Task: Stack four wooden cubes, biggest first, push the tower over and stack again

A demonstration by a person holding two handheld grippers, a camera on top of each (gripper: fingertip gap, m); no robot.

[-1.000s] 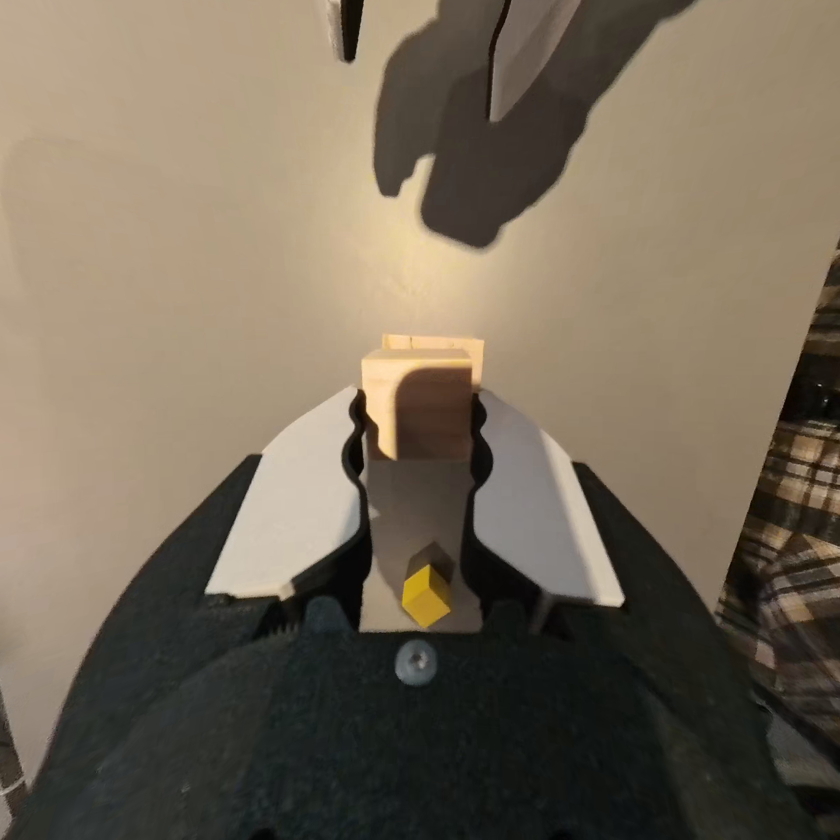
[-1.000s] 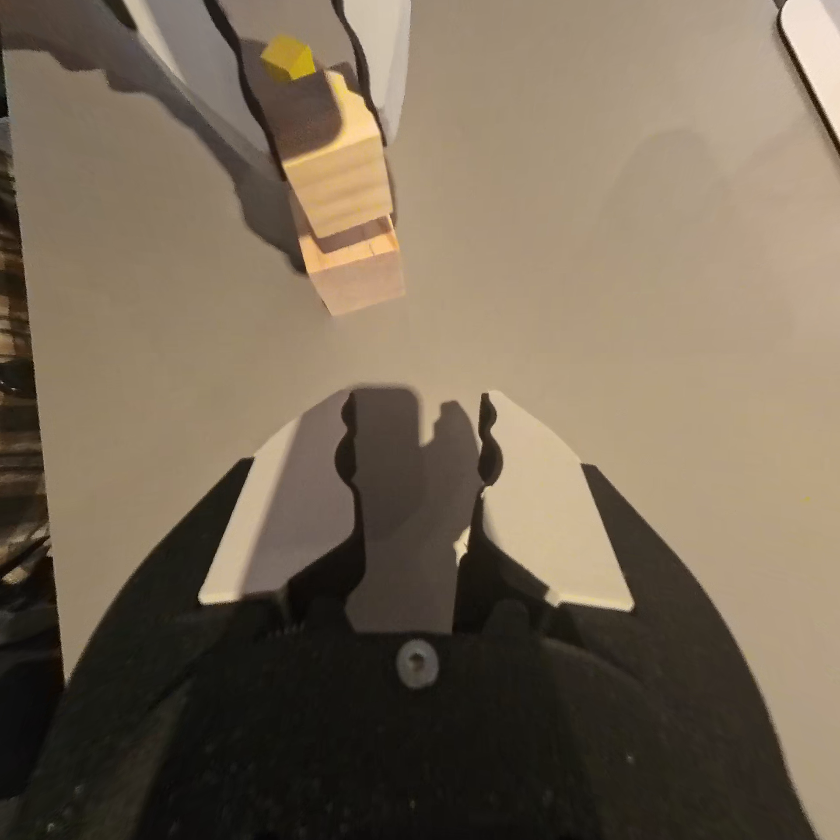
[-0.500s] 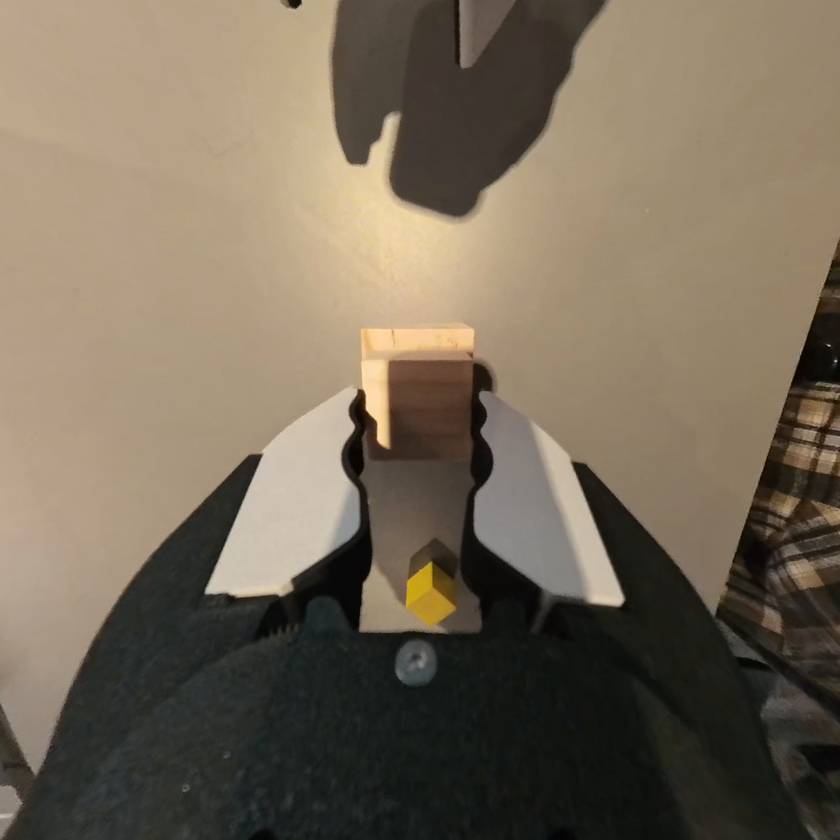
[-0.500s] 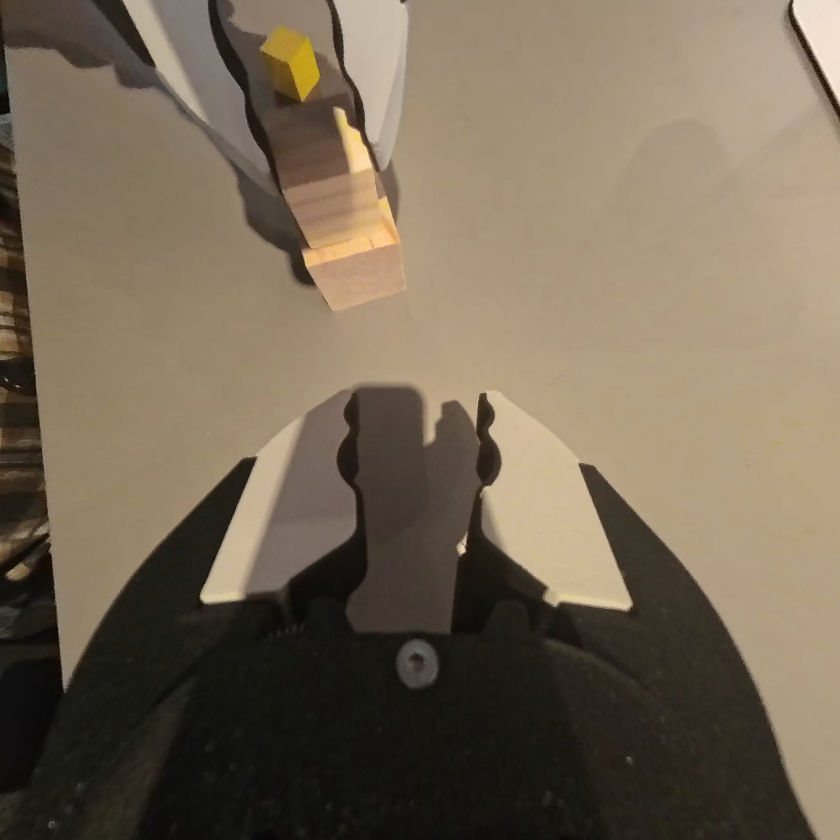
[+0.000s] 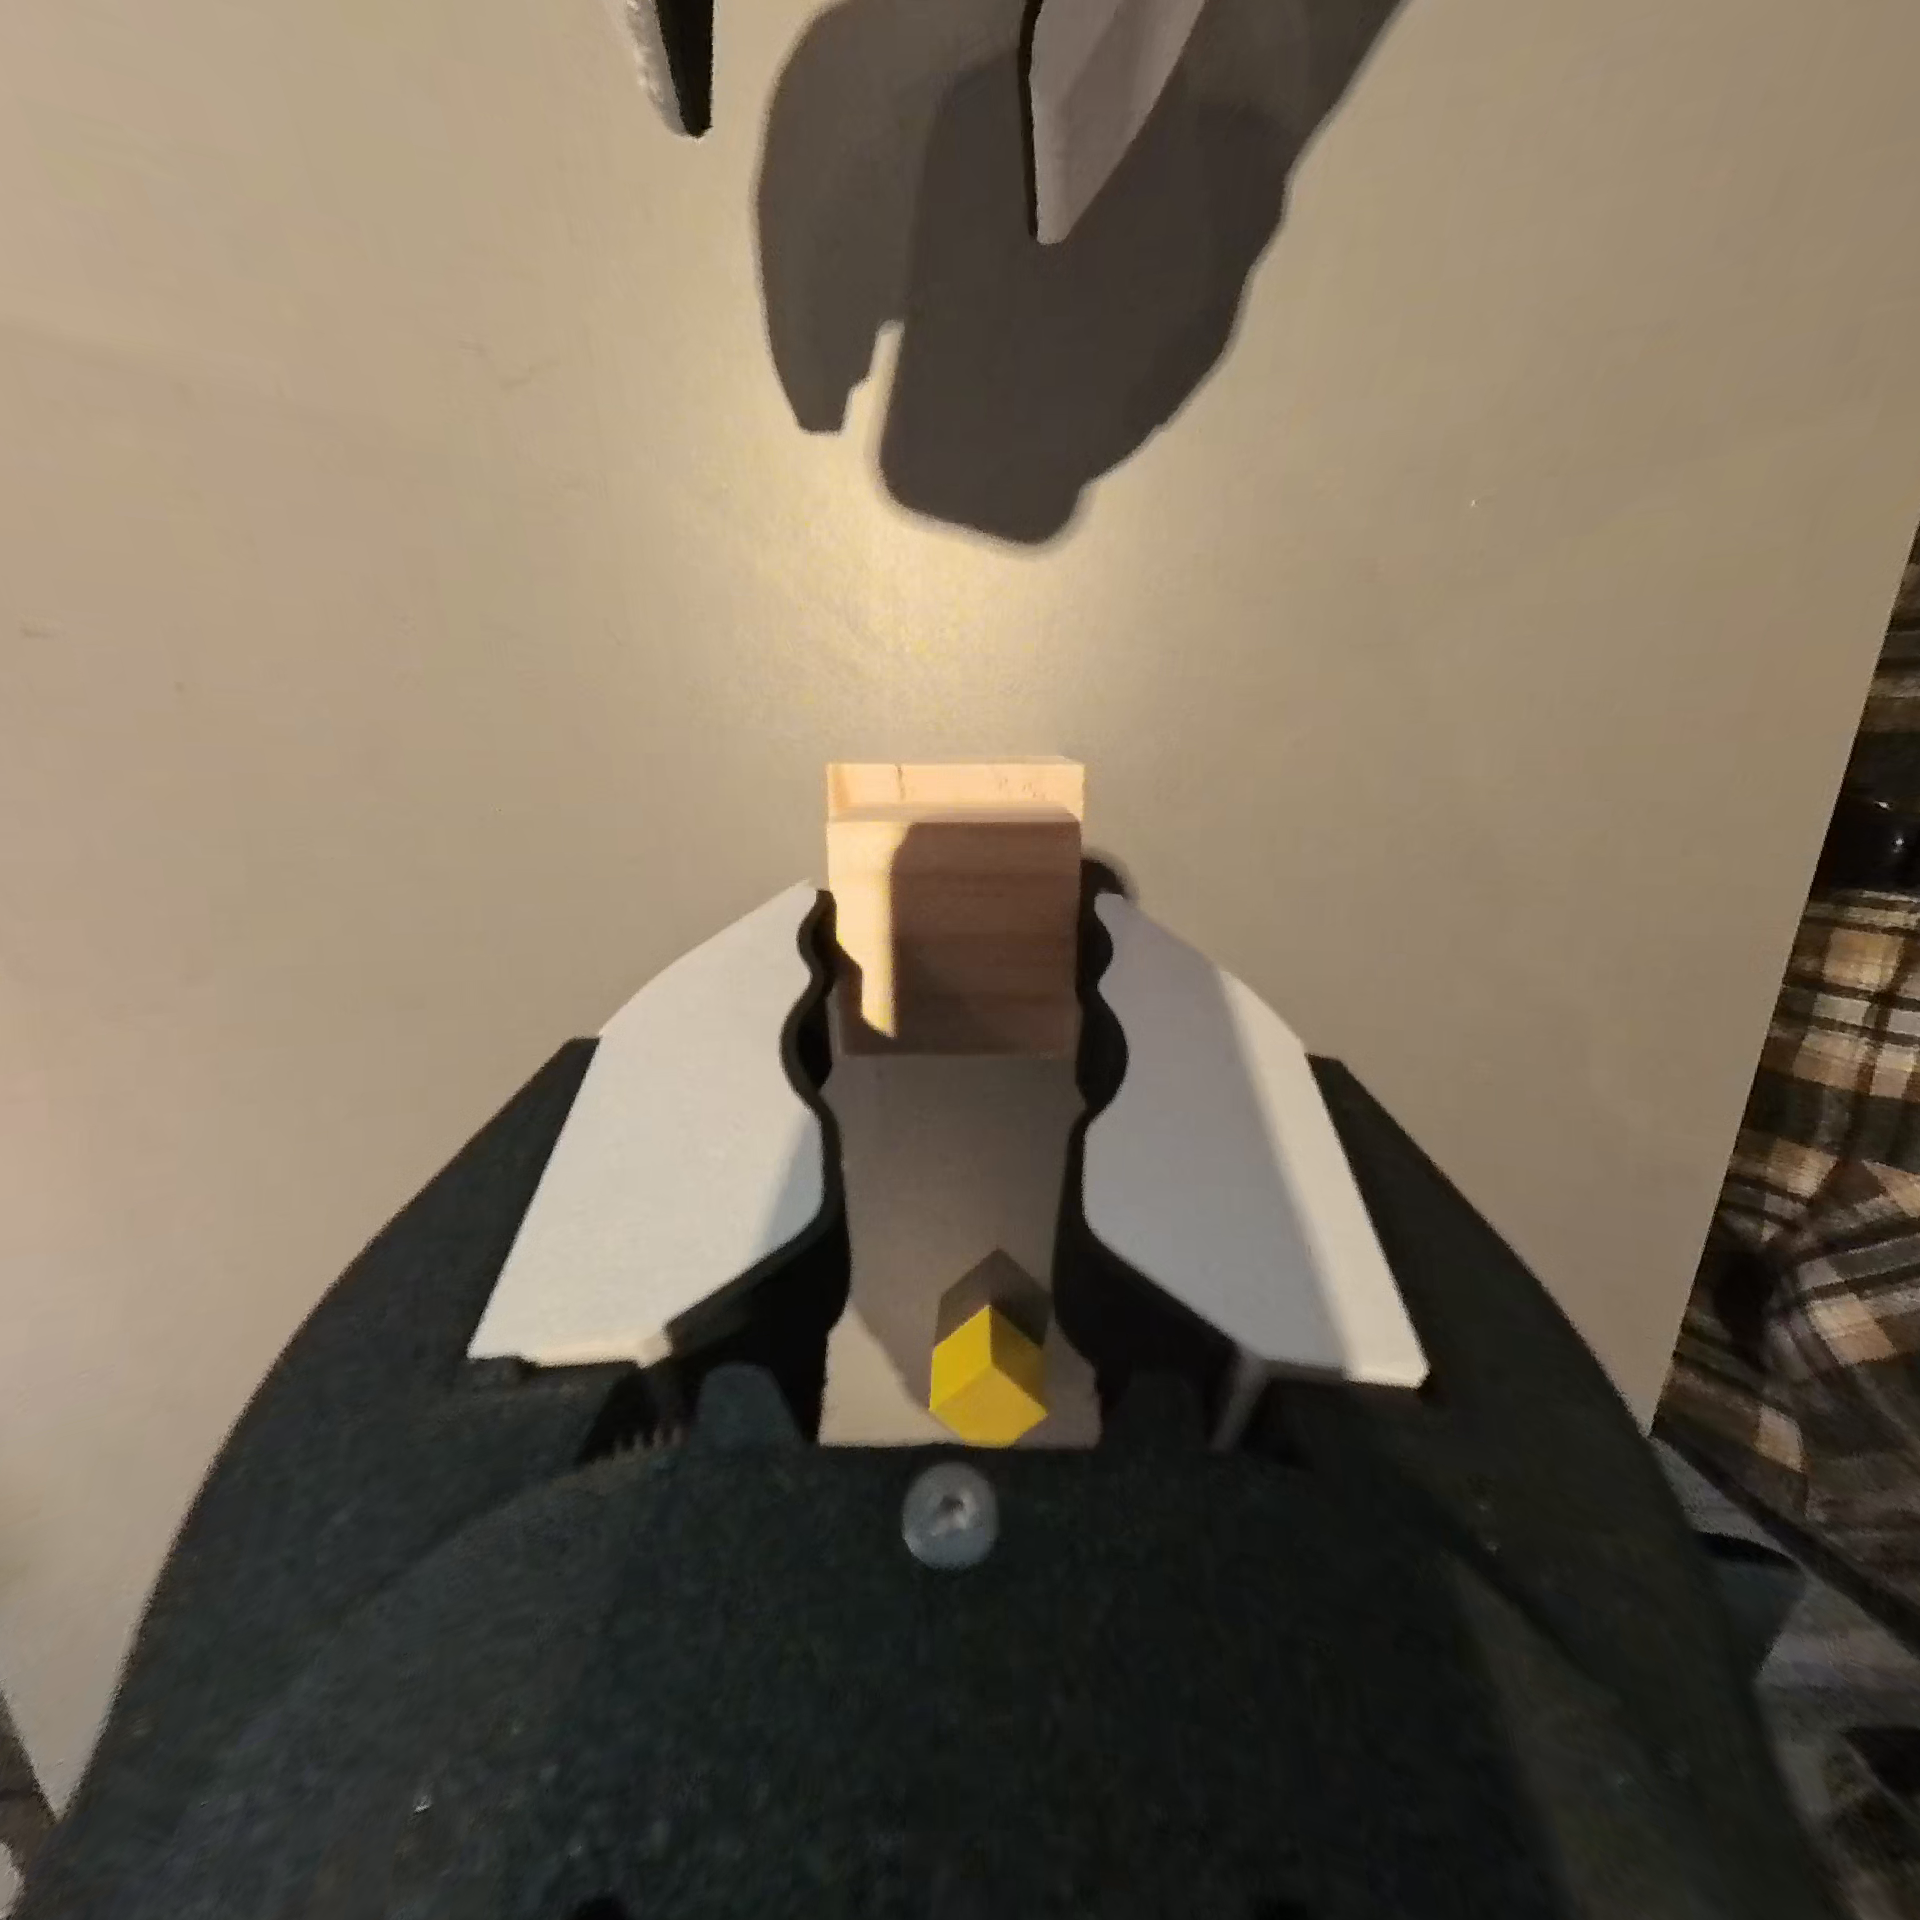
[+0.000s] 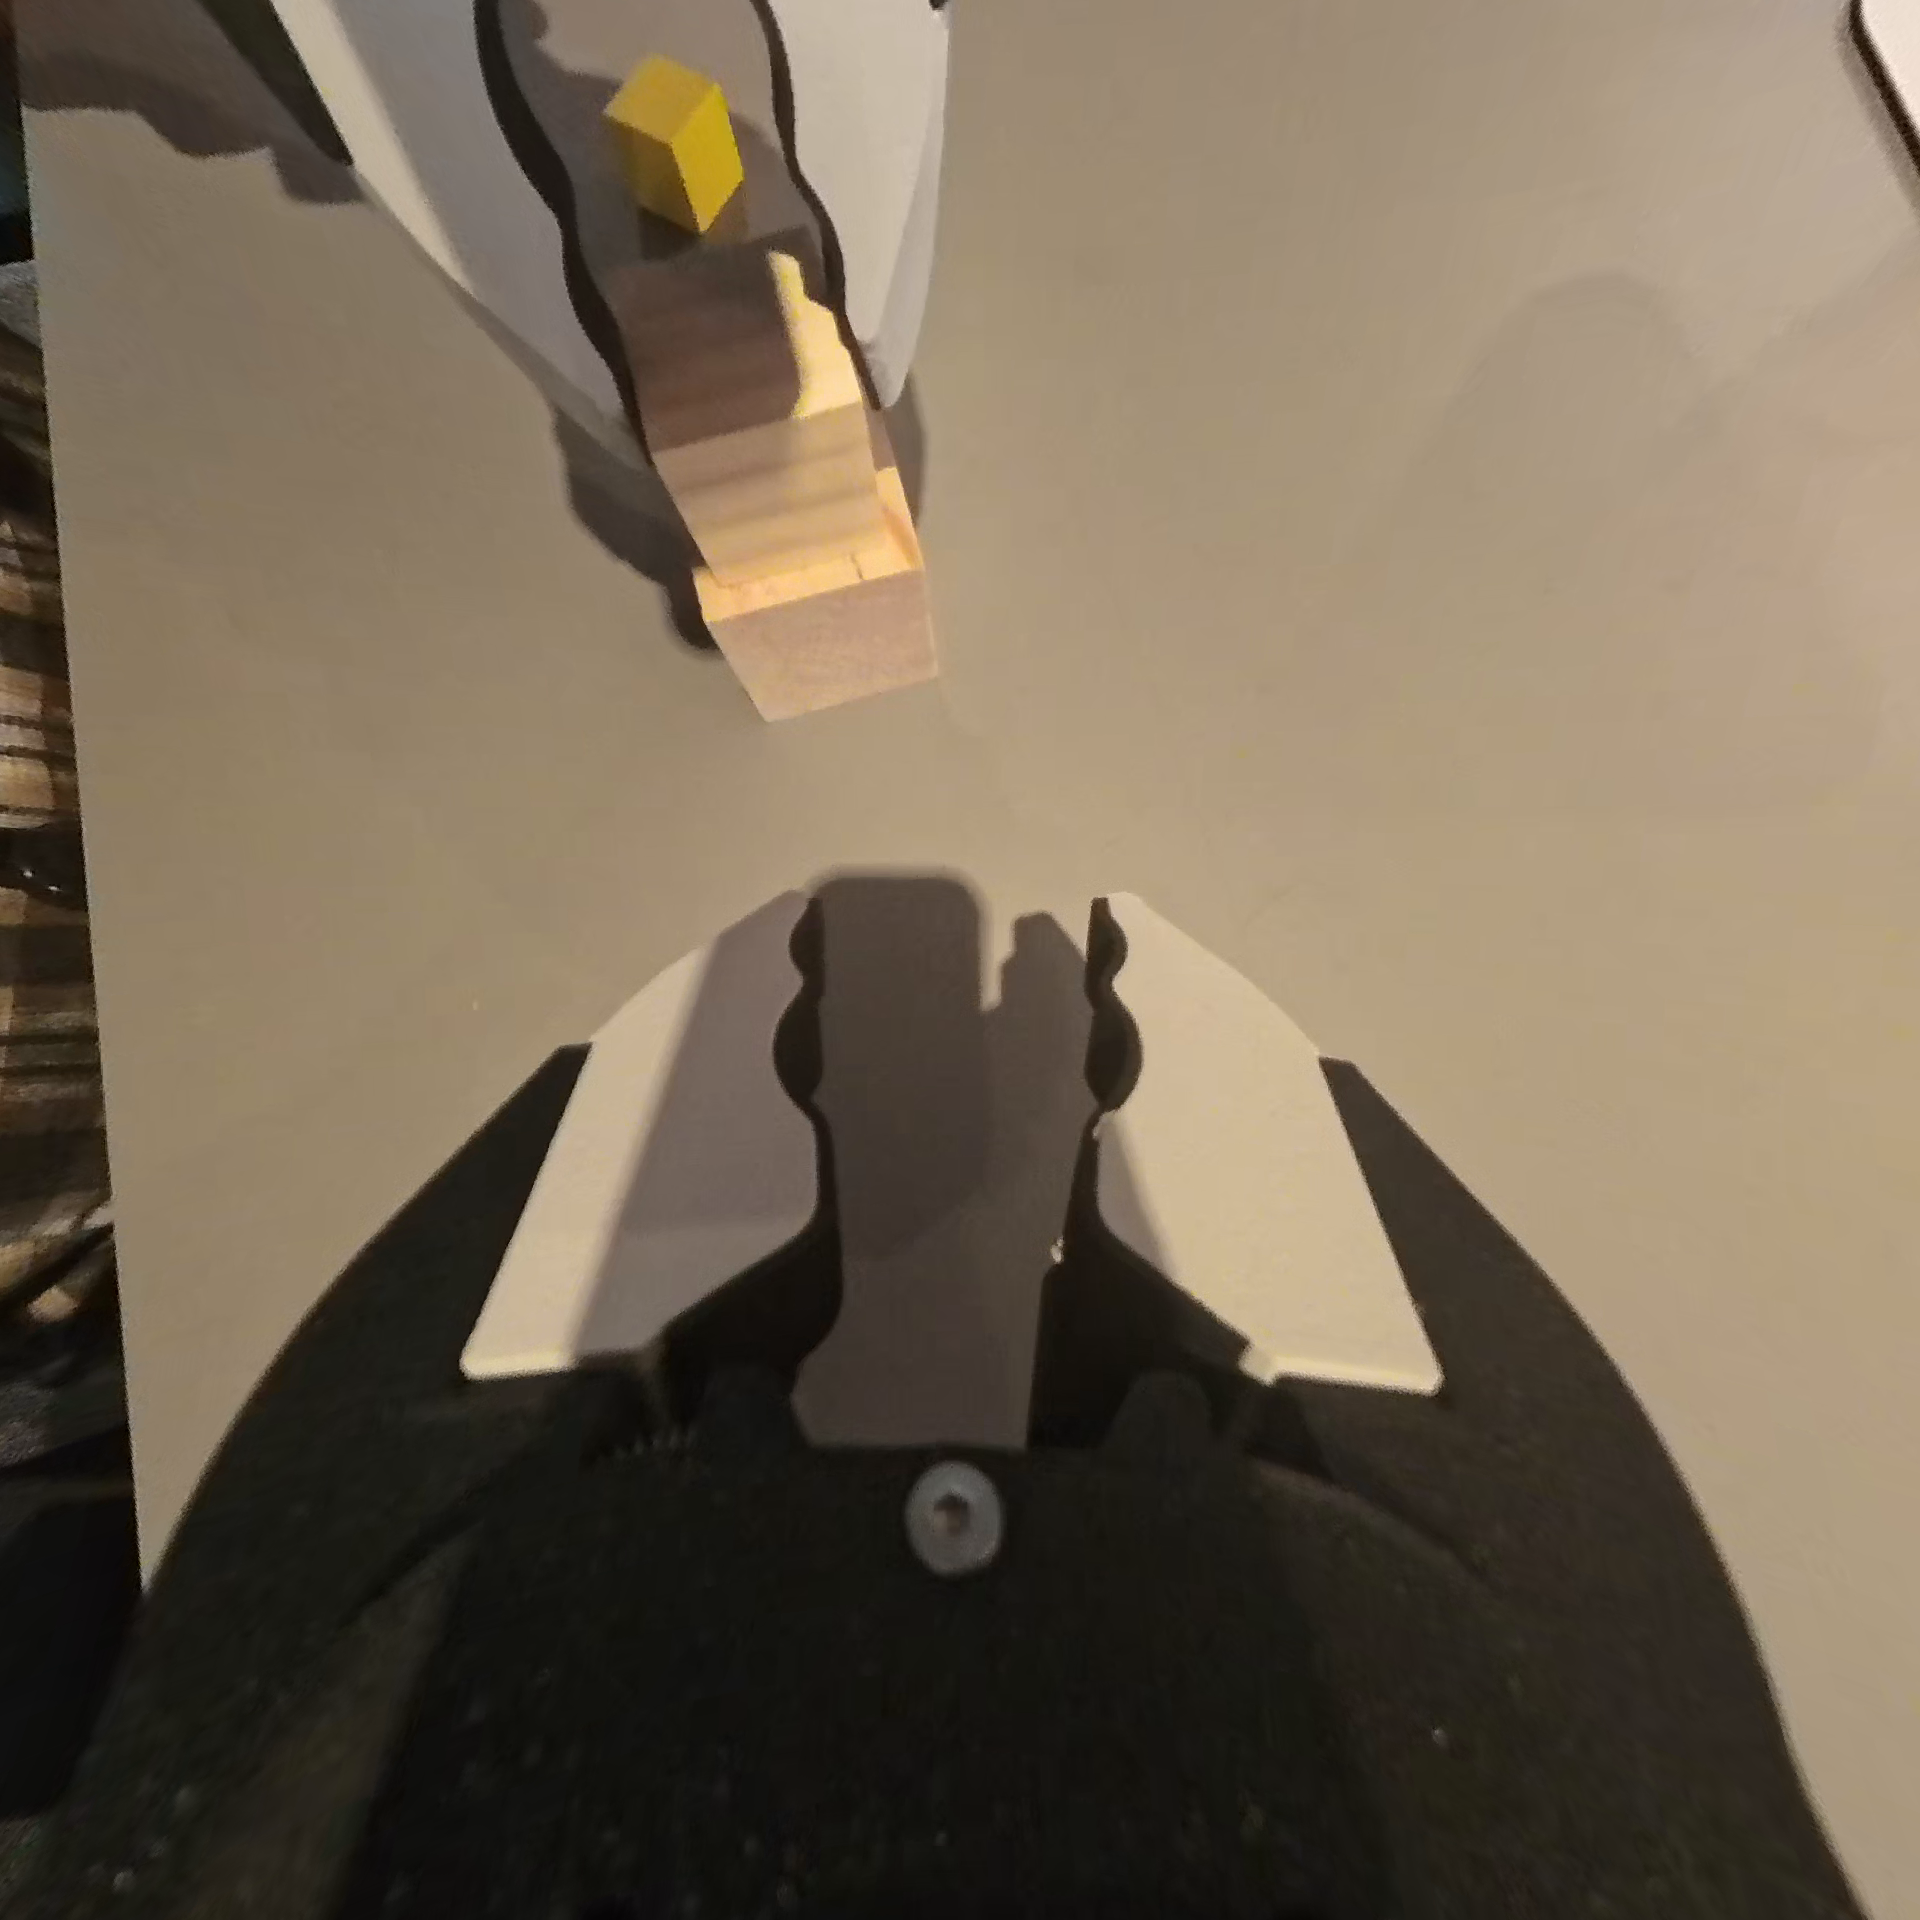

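Observation:
My left gripper points down at the beige table and is shut on a plain wooden cube. The cube sits squarely over a larger wooden cube, whose far rim shows beyond it. In the right wrist view the held cube tops a stepped stack above the big bottom cube. How many cubes lie between them is unclear. A small yellow cube lies on the table beside the stack, under the left gripper; it also shows in the right wrist view. My right gripper is open and empty, a short way from the stack.
The table ends at a straight edge on the right of the left wrist view, with plaid fabric below it. A white-edged object lies at the far right corner of the right wrist view. The right gripper's fingers hang over the table ahead. Spacing between my two grippers at the tips: around 11 cm.
The left gripper has brought its cube down and lined it up over the larger cube, where it was offset before. The right gripper has barely shifted.

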